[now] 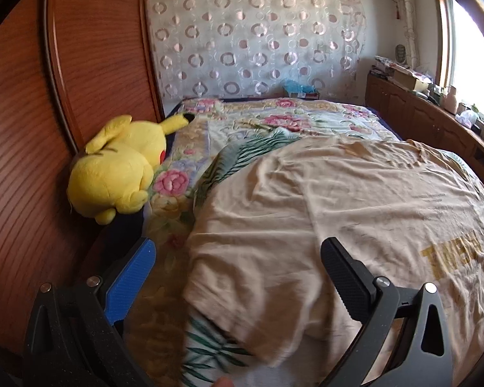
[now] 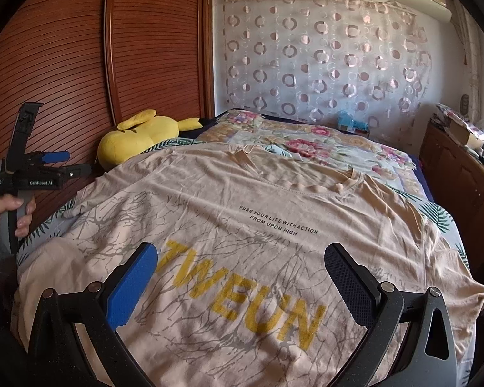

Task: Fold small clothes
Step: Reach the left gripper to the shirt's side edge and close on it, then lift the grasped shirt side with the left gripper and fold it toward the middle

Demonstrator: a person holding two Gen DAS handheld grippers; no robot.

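The beige T-shirt (image 2: pixel 258 225) lies spread flat, print up, across the near end of the bed (image 2: pixel 322 138); no fold looks made yet. Both the left tongs (image 1: pixel 238 267) and right tongs (image 2: pixel 242 274) gape wide, holding nothing.

The T-shirt (image 2: pixel 242 219) is spread flat on the bed (image 2: pixel 338 142), collar toward the far curtain (image 2: pixel 322 58). The plush toy (image 2: pixel 138 138) is positioned at the bed's left edge, against the wardrobe (image 2: pixel 113 48). A cabinet (image 2: pixel 461 174) is located right of the bed.
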